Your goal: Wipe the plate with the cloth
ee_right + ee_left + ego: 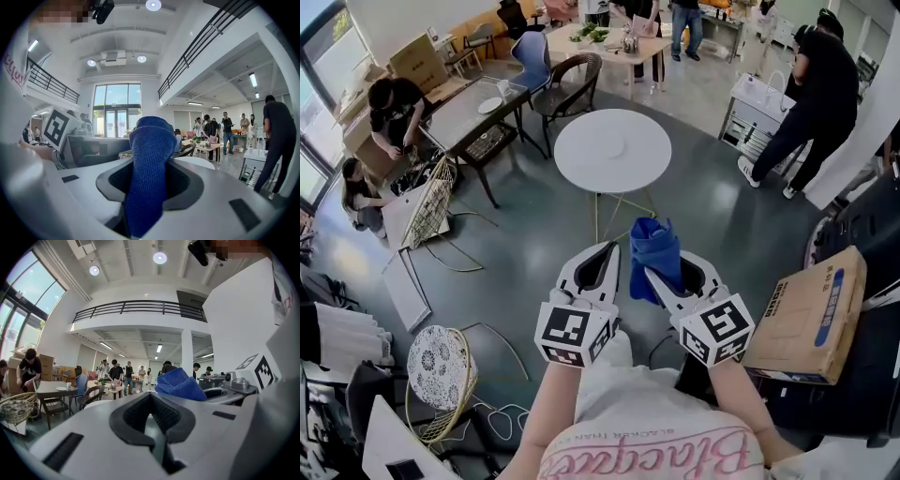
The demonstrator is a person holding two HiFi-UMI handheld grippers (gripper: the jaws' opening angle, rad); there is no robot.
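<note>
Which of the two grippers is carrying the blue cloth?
The right gripper: its jaws are shut on the blue cloth, which sticks up from them. The left gripper is shut with nothing between its jaws.

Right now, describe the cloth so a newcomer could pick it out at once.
Start at the round white table mid-floor. Below it in the head view, the right gripper pinches the cloth. It is bunched and deep blue; the left gripper beside it is empty.
</note>
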